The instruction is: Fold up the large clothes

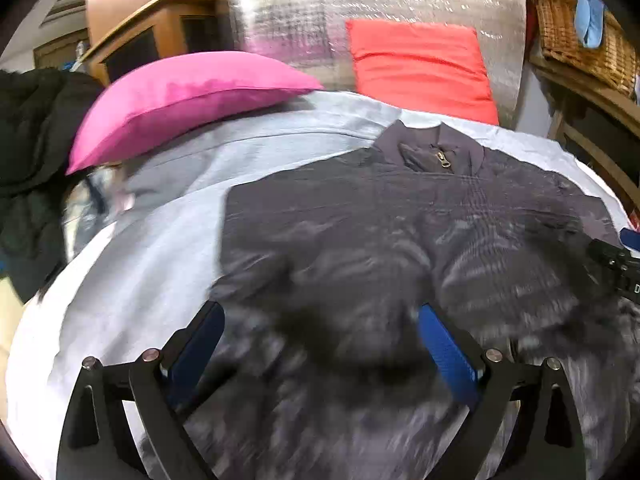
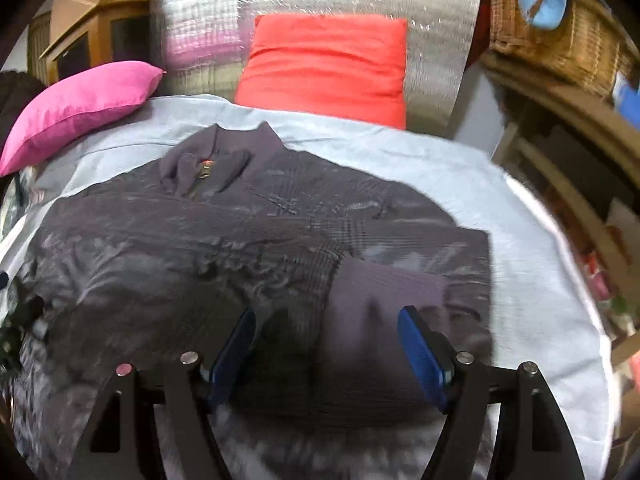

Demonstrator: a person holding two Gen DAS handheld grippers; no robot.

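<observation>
The dark jacket (image 2: 240, 248) lies flat on the bed's pale sheet (image 2: 540, 264), collar toward the pillows, sleeves seemingly folded in. Both the left gripper (image 1: 320, 332) and right gripper (image 2: 326, 336) hang released above its hem. Next, probably, each pinches a hem corner to fold it toward the collar.

From my remote seat: a bed (image 2: 520, 240) under a pale blue sheet carries a dark grey jacket (image 2: 240, 248), spread flat, collar toward the head. A pink pillow (image 2: 80, 108) and red pillow (image 2: 328, 68) lie beyond it.
</observation>
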